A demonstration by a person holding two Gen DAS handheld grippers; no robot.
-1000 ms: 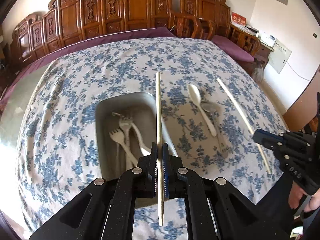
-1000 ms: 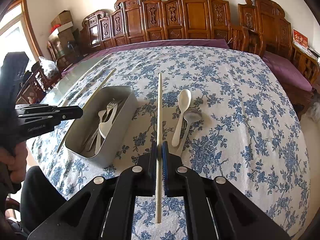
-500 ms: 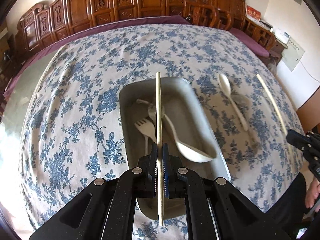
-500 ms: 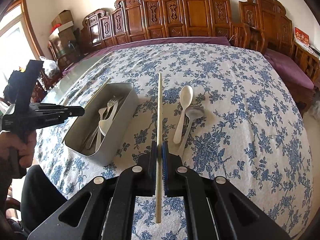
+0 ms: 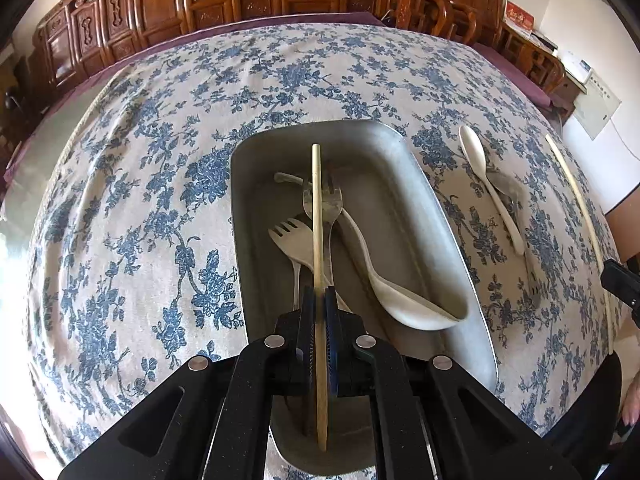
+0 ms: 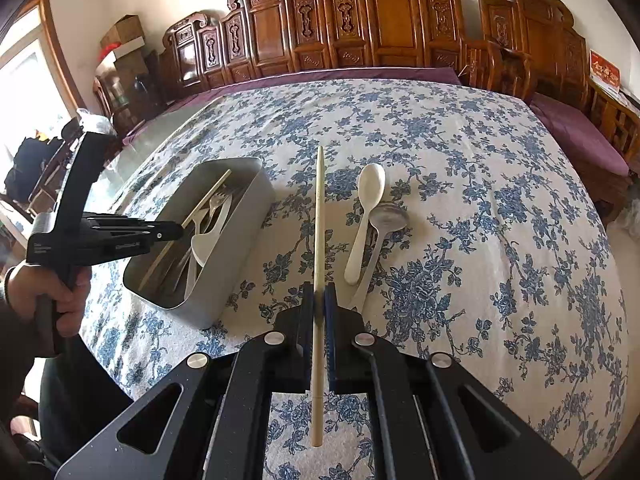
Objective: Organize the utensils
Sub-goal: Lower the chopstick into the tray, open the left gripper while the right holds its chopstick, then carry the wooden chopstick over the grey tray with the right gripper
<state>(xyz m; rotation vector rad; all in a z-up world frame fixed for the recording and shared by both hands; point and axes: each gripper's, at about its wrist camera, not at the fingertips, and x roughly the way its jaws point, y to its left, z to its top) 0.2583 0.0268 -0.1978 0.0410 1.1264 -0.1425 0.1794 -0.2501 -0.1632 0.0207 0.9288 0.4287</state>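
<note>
I was partway through tidying the utensils, by my reckoning. My left gripper point(image 5: 319, 312) had its jaws pressed tight on a wooden chopstick point(image 5: 318, 240), which hung lengthwise over the open grey metal tin point(image 5: 404, 148) and had not yet been let go. My right gripper point(image 6: 319, 304) pinched a paler chopstick point(image 6: 319, 232) in the same way, held above the blue-flowered tablecloth point(image 6: 480, 200), just to the right of the tin. Inside the tin lay a metal fork point(image 5: 330, 204), a pale plastic fork point(image 5: 290, 236) and a white spoon point(image 5: 404, 308), its bowl resting toward the near right wall. Two pieces remained out on the cloth, side by side and touching: a white plastic spoon point(image 6: 366, 216) and a metal spoon point(image 6: 386, 222). So three utensils were stowed, two chopsticks were in hand, and two spoons were left to gather.
</note>
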